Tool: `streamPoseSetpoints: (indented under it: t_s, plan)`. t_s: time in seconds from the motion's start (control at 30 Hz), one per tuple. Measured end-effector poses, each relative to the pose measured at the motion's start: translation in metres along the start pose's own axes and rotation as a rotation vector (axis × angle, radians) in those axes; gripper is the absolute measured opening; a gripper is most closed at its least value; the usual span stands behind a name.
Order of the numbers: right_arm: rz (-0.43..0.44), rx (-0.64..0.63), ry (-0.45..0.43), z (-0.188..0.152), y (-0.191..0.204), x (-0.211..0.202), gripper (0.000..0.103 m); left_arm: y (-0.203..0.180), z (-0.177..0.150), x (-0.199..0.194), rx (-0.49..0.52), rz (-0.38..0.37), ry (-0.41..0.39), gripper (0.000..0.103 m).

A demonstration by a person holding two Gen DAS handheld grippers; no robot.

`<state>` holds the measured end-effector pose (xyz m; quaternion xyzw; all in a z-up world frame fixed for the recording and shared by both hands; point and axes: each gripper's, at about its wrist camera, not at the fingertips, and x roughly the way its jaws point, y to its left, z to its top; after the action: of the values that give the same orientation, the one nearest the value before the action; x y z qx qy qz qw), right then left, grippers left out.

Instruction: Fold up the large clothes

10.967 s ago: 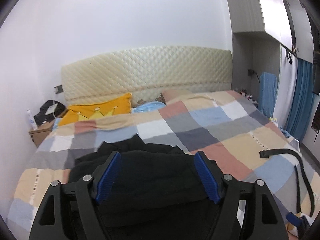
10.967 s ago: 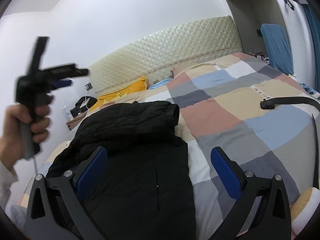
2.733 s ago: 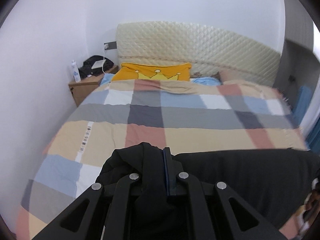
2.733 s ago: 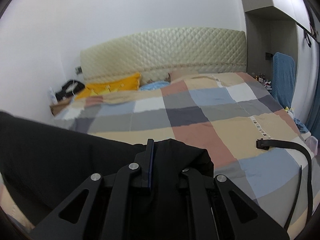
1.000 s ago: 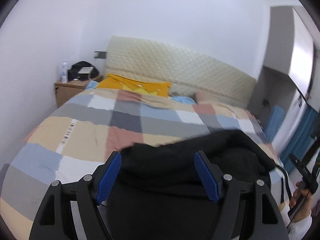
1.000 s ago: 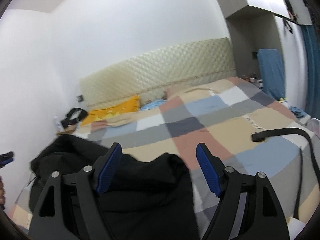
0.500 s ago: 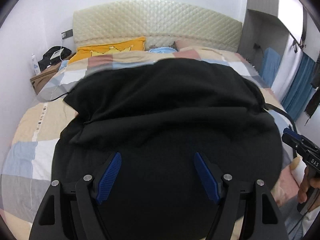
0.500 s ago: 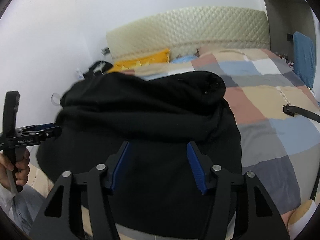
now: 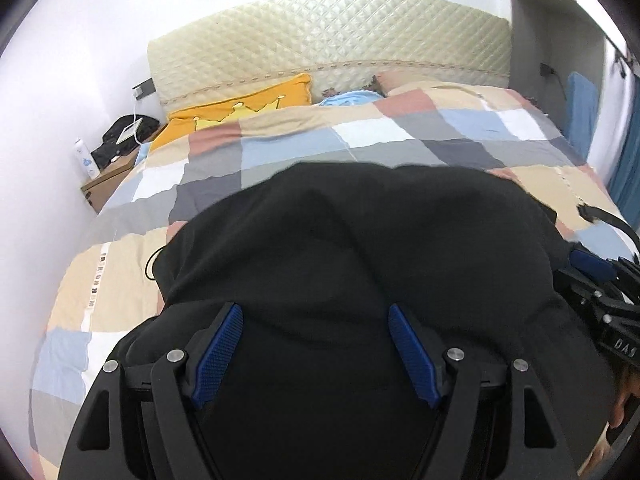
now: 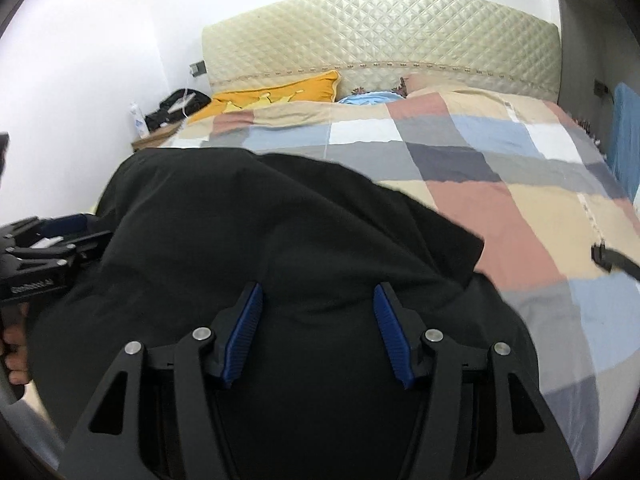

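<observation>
Left wrist: rumpled matte-black garment (image 9: 360, 248)

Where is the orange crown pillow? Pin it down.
The orange crown pillow lies at the bed's head, left side in both views, against the quilted headboard, beside the light blue pillow.

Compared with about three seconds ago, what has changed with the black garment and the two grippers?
Both grippers let go: the left gripper and right gripper, then shut on bunched cloth, now stand open above the black garment, which was swung forward and now lies spread on the checked quilt. The yellow pillow stayed in place.
</observation>
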<state>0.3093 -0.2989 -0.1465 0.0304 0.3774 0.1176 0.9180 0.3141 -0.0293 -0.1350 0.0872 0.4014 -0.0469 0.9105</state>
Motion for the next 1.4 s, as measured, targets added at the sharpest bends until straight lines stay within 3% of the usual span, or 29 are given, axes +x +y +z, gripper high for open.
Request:
streamPoseSetpoints:
  t_s: [0.17, 0.33, 0.53, 0.67, 0.77, 0.93, 1.1, 1.4]
  plan:
    - [-0.022, 0.018, 0.032, 0.017, -0.011, 0.034, 0.059, 0.001, 0.019, 0.031, -0.02, 0.025, 0.041, 0.075]
    - [-0.057, 0.004, 0.046, 0.016, -0.019, 0.052, 0.059, -0.013, 0.025, 0.055, 0.034, 0.042, 0.053, 0.075]
    - [-0.023, 0.071, 0.064, 0.012, -0.027, 0.054, 0.059, -0.012, 0.021, 0.056, 0.061, 0.041, 0.063, 0.075]
    - [0.012, 0.088, -0.006, 0.016, -0.021, 0.026, 0.059, 0.006, 0.008, 0.027, 0.034, 0.002, 0.001, 0.075]
    - [0.061, 0.08, -0.066, 0.026, -0.004, 0.005, 0.059, 0.029, -0.003, 0.001, 0.031, -0.008, -0.089, 0.075]
    - [0.098, 0.002, -0.142, 0.03, 0.038, -0.007, 0.059, 0.071, -0.013, -0.009, -0.121, -0.058, -0.101, 0.075]
    - [0.066, -0.071, -0.045, 0.018, 0.061, 0.026, 0.059, 0.085, -0.025, 0.021, -0.173, -0.082, -0.014, 0.075]
    - [0.048, -0.093, -0.025, 0.007, 0.059, 0.045, 0.059, 0.076, -0.034, 0.028, -0.141, -0.05, -0.025, 0.077]
